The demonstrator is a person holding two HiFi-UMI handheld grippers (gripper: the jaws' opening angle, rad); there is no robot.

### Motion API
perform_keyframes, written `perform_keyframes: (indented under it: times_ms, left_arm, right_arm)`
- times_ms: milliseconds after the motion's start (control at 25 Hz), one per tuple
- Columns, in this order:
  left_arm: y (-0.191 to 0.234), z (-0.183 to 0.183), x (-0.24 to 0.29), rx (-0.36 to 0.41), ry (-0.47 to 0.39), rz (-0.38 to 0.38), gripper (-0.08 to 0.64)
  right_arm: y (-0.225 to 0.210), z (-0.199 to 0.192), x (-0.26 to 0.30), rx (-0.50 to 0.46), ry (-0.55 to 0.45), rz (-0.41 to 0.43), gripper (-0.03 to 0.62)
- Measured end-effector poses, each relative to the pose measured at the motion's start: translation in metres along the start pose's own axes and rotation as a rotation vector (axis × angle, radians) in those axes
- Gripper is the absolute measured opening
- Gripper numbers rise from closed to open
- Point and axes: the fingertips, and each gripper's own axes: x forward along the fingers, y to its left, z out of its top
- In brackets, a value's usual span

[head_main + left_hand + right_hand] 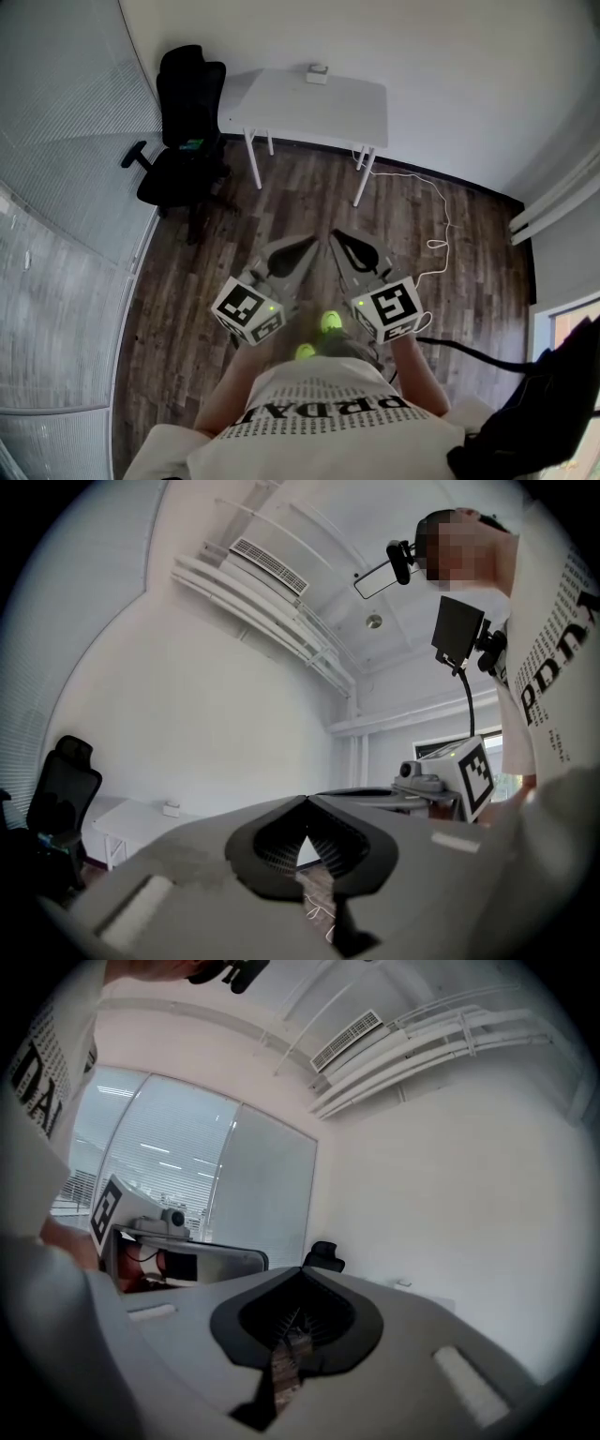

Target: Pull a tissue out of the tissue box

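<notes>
Nothing is done yet: both the left gripper (310,243) and right gripper (336,235) have jaws together, empty, at frame centre. The likely tissue box (318,73) sits on the white counter (281,108), top centre, well apart.

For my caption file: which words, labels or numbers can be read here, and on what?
"PRADA", probably, seen upside down: on the person's white shirt.
Small print rows beneath it: too small to read.
Marker cubes: square patterns only, no letters.
</notes>
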Motion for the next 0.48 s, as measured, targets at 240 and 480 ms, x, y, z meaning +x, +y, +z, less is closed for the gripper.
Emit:
perform_keyframes:
  times_ms: [240, 480]
  left_arm:
    - [0.006, -0.004, 0.008, -0.006, 0.001, 0.016, -0.009]
    - [0.030, 0.001, 0.022, 0.006, -0.016, 0.056, -0.009]
  right_arm:
    - [-0.010, -0.013, 0.014, 0.007, 0.020, 0.016, 0.008]
    - [-0.032, -0.016, 0.034, 0.021, 0.031, 0.030, 0.008]
